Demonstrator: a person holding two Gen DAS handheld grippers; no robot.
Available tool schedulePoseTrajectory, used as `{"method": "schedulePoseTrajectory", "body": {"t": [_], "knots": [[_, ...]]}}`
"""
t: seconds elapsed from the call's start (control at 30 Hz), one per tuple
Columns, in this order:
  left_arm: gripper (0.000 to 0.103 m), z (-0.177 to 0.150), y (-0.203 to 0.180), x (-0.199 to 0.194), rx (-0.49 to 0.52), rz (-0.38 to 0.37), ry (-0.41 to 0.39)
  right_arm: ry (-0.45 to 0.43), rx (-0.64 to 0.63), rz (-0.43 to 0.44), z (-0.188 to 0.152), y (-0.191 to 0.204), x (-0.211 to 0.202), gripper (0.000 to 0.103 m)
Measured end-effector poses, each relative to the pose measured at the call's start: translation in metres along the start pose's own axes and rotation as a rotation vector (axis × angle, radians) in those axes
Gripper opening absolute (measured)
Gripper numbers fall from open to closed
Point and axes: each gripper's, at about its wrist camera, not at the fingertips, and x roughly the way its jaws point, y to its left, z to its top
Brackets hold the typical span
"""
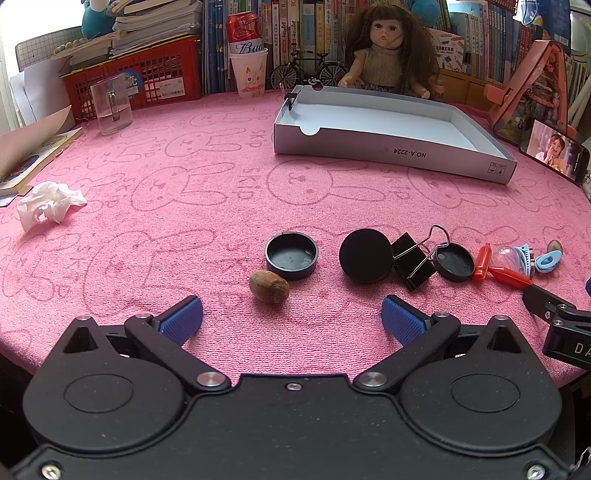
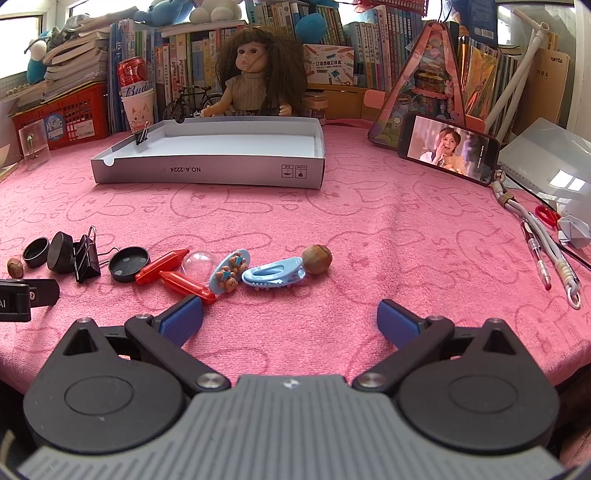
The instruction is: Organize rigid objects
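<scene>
Both claws gape, empty: left claw [image 1: 291, 319], right claw [image 2: 290, 317]. Oval brown nut [image 1: 269, 286] just ahead of left claw, beside round black cap [image 1: 291, 254]. Beyond: grey cardboard tray [image 1: 391, 149] printed "NO.A-2224"; red "Bud" can [image 1: 245, 31].

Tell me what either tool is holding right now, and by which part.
Nothing is held. The left tool and the right tool are both open with only pink cloth between their pads; the nut lies loose ahead of the left one.
</scene>
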Motion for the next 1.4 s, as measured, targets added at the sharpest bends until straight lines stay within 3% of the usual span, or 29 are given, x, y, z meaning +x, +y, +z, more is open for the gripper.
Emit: {"method": "schedulePoseTrajectory", "body": {"t": [1.4], "knots": [[0.103, 0.0003, 0.0003, -0.0009, -0.001, -0.001, -0.009, -0.025, 0.002, 0.001, -0.0012, -0.0034, -0.005, 0.103]]}}
